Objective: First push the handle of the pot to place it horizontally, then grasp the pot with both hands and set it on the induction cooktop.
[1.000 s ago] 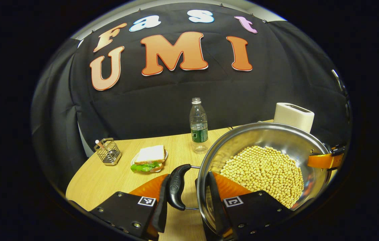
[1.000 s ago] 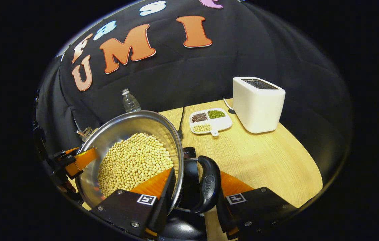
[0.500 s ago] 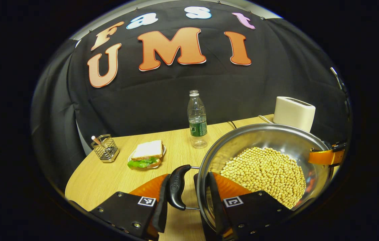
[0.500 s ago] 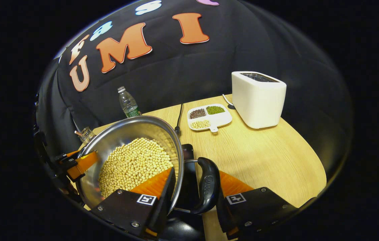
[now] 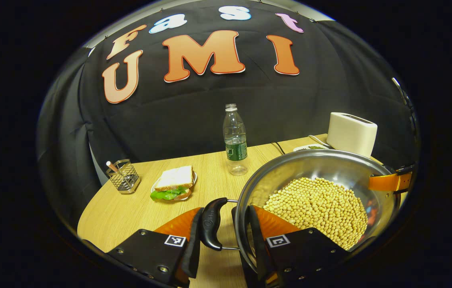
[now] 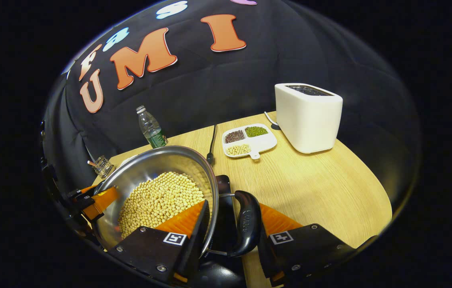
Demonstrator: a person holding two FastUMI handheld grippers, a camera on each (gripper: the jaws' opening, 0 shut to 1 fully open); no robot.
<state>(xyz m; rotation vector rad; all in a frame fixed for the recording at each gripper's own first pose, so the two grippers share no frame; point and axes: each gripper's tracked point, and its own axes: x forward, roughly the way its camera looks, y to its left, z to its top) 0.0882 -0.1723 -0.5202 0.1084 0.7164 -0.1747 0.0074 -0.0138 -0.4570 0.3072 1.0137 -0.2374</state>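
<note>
- Left hand-held gripper point(image 5: 221, 236): I see one finger outside the pot's black side handle point(image 5: 211, 224) and the other inside the steel rim; the pair is clamped across handle and rim together.
- Right hand-held gripper point(image 6: 229, 236): same arrangement on the opposite side, one finger inside the rim, the other outside the second black handle point(image 6: 245, 224); closed on handle and rim.
- Pot point(image 5: 289, 168): steel, round, held between my two hand-held grippers; in the left gripper view its rim sits higher than the worktop point(image 5: 130, 208) beyond it. Whether its base touches anything I cannot tell.
- Pot contents: pale yellow soybeans point(image 5: 317, 204), heaped across the bottom.
- Induction cooktop point(image 6: 226, 208): dark surface partly visible below the pot's right handle in the right gripper view, mostly hidden by pot and fingers.
- Black cable point(image 6: 212, 140): runs across the worktop from behind the pot toward the booth wall.
- Divided white dish point(image 6: 249, 140): three compartments, dark beans, green beans and pale beans, one sort each; a fourth section bare. It lies just beside the toaster point(image 6: 307, 116).
- Toaster: white, upright, far right of the worktop.
- Water bottle point(image 5: 235, 140): clear, upright, green label, behind the pot.
- Sandwich point(image 5: 174, 186): white bread with green lettuce, on a small plate, left of the bottle.
- Wire basket point(image 5: 123, 178): near the left edge, holding a thin stick-like item.
</note>
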